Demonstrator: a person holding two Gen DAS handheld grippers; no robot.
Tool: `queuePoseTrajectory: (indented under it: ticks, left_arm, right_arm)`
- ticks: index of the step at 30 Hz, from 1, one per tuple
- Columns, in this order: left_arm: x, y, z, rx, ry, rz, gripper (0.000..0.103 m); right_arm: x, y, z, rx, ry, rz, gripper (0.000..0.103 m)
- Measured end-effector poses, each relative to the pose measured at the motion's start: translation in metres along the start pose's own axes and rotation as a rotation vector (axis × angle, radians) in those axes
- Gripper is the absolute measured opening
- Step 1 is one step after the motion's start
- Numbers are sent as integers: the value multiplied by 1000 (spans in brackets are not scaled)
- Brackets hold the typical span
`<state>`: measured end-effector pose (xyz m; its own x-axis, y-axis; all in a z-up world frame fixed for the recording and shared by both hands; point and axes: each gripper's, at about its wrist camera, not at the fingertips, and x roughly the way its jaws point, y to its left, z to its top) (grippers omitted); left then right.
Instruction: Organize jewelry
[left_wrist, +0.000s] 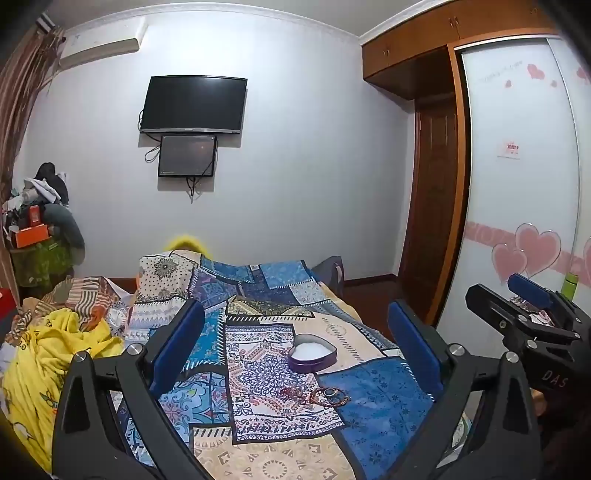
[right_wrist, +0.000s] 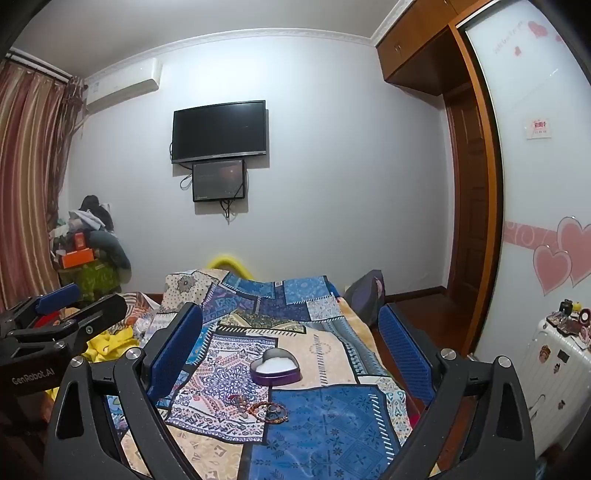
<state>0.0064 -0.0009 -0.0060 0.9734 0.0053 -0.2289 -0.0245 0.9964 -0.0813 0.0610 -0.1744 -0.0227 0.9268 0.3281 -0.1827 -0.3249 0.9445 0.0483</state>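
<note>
Left gripper (left_wrist: 295, 343): was held above the bed with its blue-padded fingers (left_wrist: 181, 339) spread wide apart; nothing was gripped between them.
Right gripper (right_wrist: 291, 350): was likewise held above the bed with its fingers (right_wrist: 404, 350) spread wide and nothing between them.
Relative position: the right gripper was seen at the right edge of the left wrist view, and the left gripper at the left edge of the right wrist view; the two were held side by side, apart.
Heart-shaped tin (left_wrist: 312, 352): was placed on the patchwork bedspread (left_wrist: 384, 410), open, with purple walls and a white lining; it lay beyond the jewelry, near it but not touching.
Jewelry (left_wrist: 328, 396): beaded bracelets and a small dark ring were laid in a loose cluster on the bedspread, on the near side of the tin; single pieces could not be told apart.
Yellow blanket (left_wrist: 48, 365): was bunched at the left side of the bed.
Television (left_wrist: 194, 105): was mounted on the far wall, with a smaller screen (left_wrist: 187, 156) directly below it.
Wardrobe (left_wrist: 517, 177): stood to the right, its white sliding door marked with pink hearts.
</note>
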Motion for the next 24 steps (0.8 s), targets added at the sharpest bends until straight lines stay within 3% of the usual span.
queuePoseTrajectory:
  ticks: [24]
  left_arm:
    - [9, 0, -1, -6, 31, 3, 100]
  right_arm:
    - [4, -4, -6, 14, 17, -7, 95]
